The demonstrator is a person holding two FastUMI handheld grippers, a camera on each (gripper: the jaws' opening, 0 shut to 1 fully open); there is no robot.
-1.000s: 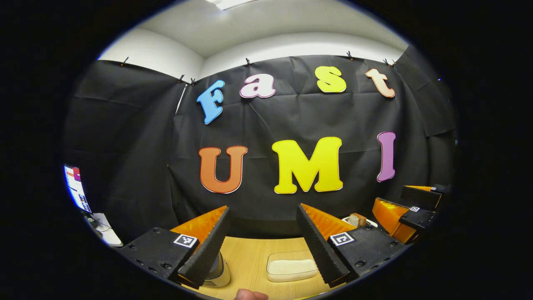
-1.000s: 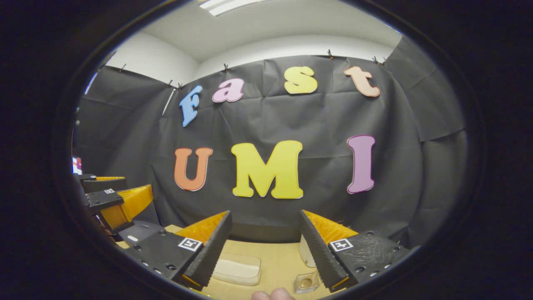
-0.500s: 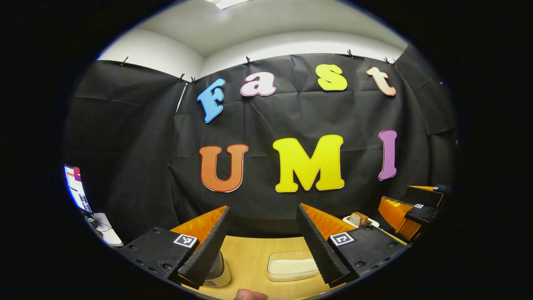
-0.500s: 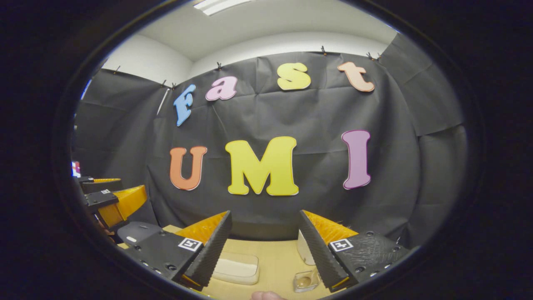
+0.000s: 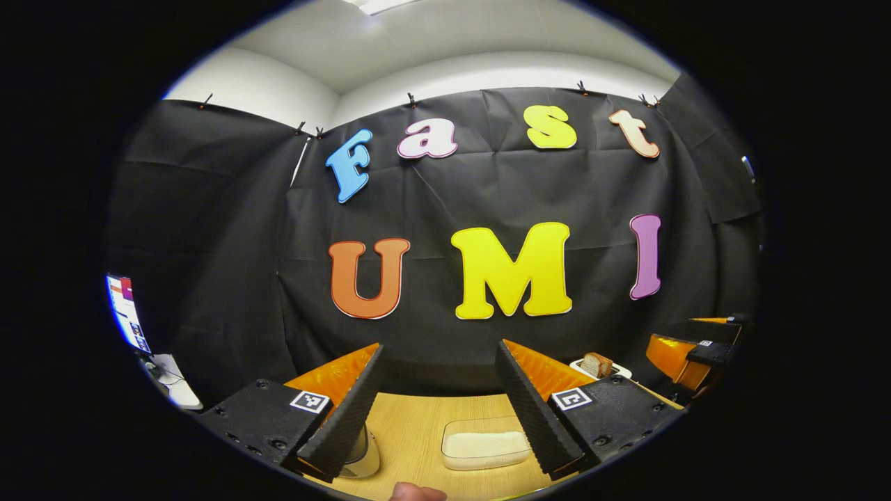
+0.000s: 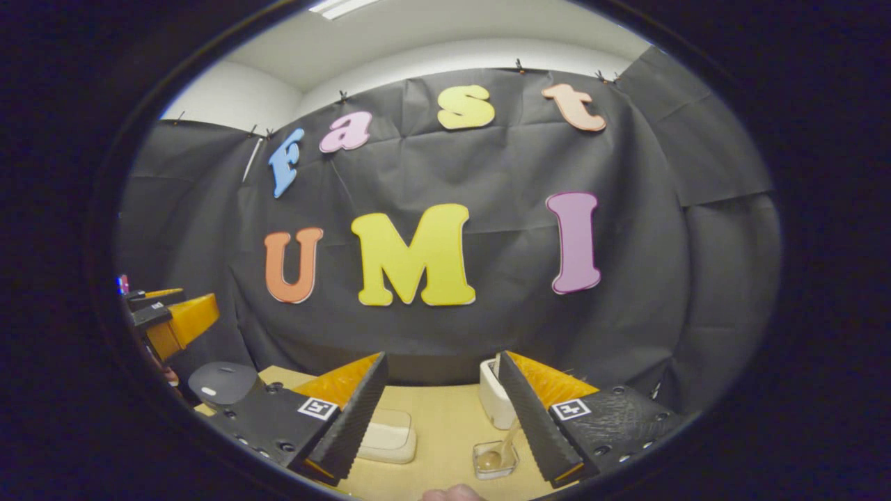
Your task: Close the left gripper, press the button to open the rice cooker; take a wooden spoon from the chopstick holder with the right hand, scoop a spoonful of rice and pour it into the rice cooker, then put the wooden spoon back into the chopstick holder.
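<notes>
My left gripper (image 5: 438, 344) is open above the wooden table (image 5: 418, 424), with nothing between its fingers. Under its left finger sits the rice cooker (image 5: 365, 451), mostly hidden; its dark lid (image 6: 223, 381) is down in the right gripper view. A clear tub of white rice (image 5: 486, 445) lies ahead on the table. My right gripper (image 6: 443, 353) is also open and holds nothing. Just ahead of its right finger, a wooden spoon (image 6: 502, 449) stands in a small clear holder (image 6: 495, 463). The rice tub (image 6: 390, 435) lies by its left finger.
A white toaster (image 6: 491, 400) stands behind the spoon holder; a bread slice (image 5: 597, 364) sticks out of it. The right gripper (image 5: 696, 348) shows far right, the left gripper (image 6: 163, 316) far left. A monitor (image 5: 125, 313) is at the left. A person's fingertip (image 5: 416, 492) shows at the bottom.
The right gripper has tipped down and shifted, bringing the toaster, spoon and holder further into its view. The left gripper has barely moved; the right one has slid further right in its view.
</notes>
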